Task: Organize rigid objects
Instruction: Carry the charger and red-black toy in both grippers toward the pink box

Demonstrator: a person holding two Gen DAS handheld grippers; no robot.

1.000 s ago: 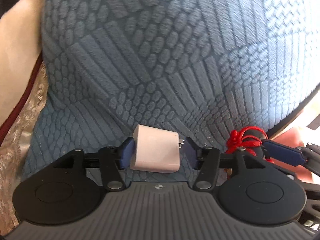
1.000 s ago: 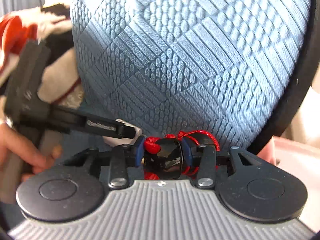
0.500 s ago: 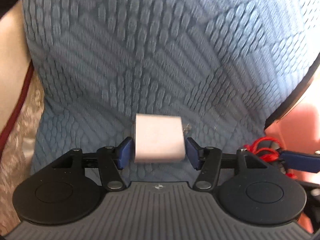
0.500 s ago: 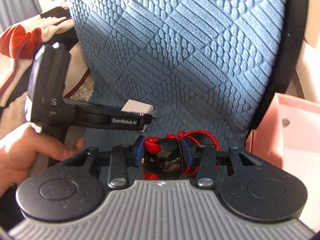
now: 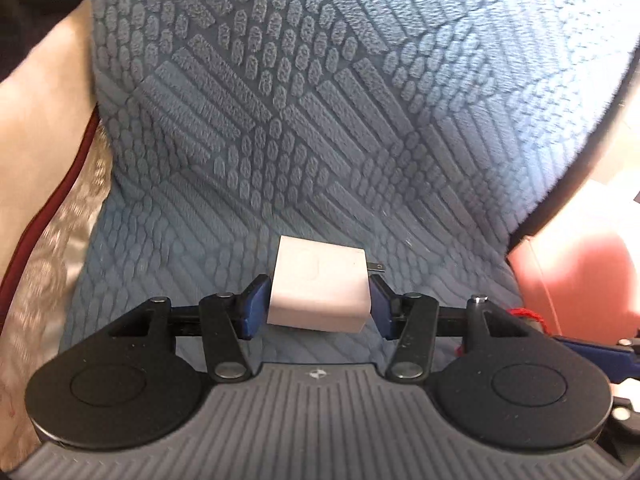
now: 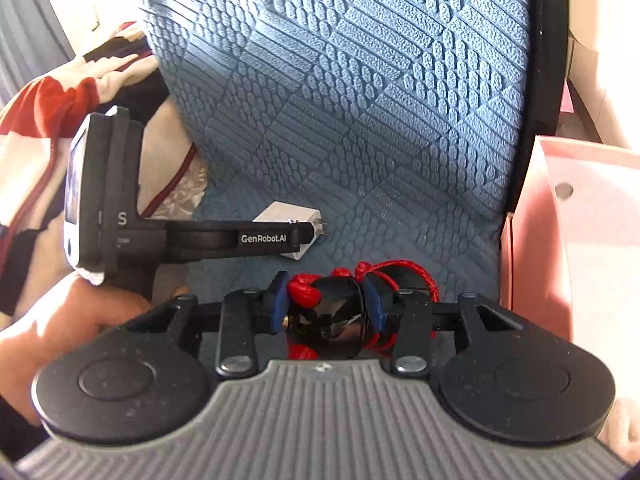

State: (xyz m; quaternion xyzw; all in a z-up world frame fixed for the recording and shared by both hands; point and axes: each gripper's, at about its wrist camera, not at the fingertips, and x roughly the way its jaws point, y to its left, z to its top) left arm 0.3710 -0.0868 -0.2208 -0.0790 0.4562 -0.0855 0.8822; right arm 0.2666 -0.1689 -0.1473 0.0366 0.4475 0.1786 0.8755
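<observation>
We are mid-carry: our left hand-held gripper (image 5: 319, 306) is clamped on a white charger (image 5: 318, 290) above the blue cushion (image 5: 320, 120), our right hand-held gripper (image 6: 325, 307) pinches a black ornament with red cord (image 6: 332, 316). Next, we judge, both go right into the pink box (image 6: 580, 240).

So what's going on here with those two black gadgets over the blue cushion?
A person is tidying small hard items using handheld tongs, one in each hand. The left tongs are clamped on a white plug-in charger, held over the blue textured cushion. The right tongs grip a shiny black ornament with red cord. A pink box sits just to the right, probably where these things are headed.
</observation>
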